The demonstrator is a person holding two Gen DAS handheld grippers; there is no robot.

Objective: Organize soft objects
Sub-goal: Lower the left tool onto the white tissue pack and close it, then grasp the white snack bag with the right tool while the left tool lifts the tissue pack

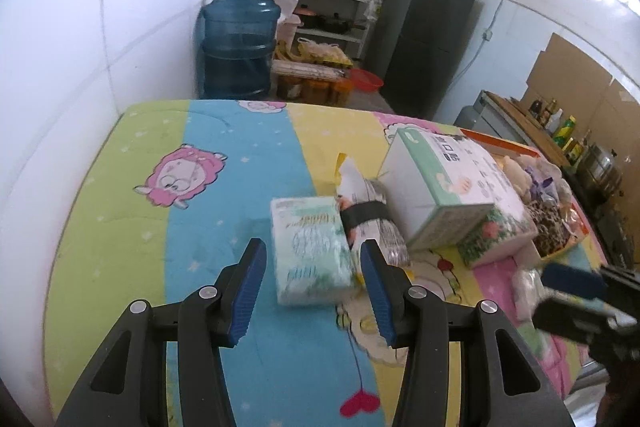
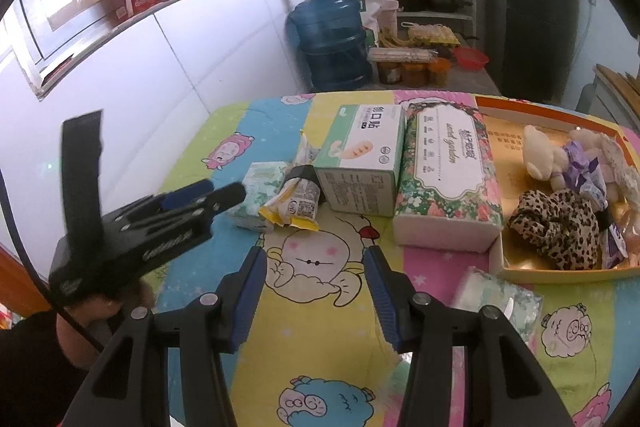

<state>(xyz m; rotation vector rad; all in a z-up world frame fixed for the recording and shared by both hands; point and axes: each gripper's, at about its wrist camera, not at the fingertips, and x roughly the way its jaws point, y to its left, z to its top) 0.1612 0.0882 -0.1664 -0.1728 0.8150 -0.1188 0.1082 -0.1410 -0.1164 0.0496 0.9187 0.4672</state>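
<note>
My left gripper [image 1: 312,245] is open, its blue pads on either side of a small green-and-white tissue pack [image 1: 312,251] lying on the cartoon quilt [image 1: 224,219]; neither pad presses on it. Against the pack leans a yellow snack packet [image 1: 368,215] with a black band. In the right wrist view my right gripper [image 2: 316,267] stands open over bare quilt, with nothing between its fingers. A second small tissue pack [image 2: 496,299] lies just right of it. The left gripper [image 2: 208,195] shows there, at the first pack [image 2: 260,195].
A white-green box [image 2: 360,163] and a floral tissue block [image 2: 448,179] stand side by side mid-table. An orange tray [image 2: 560,273] at the right holds plush toys [image 2: 544,155] and a leopard scrunchie [image 2: 560,227]. A white wall borders the left; a water jug [image 1: 236,47] and shelves stand behind.
</note>
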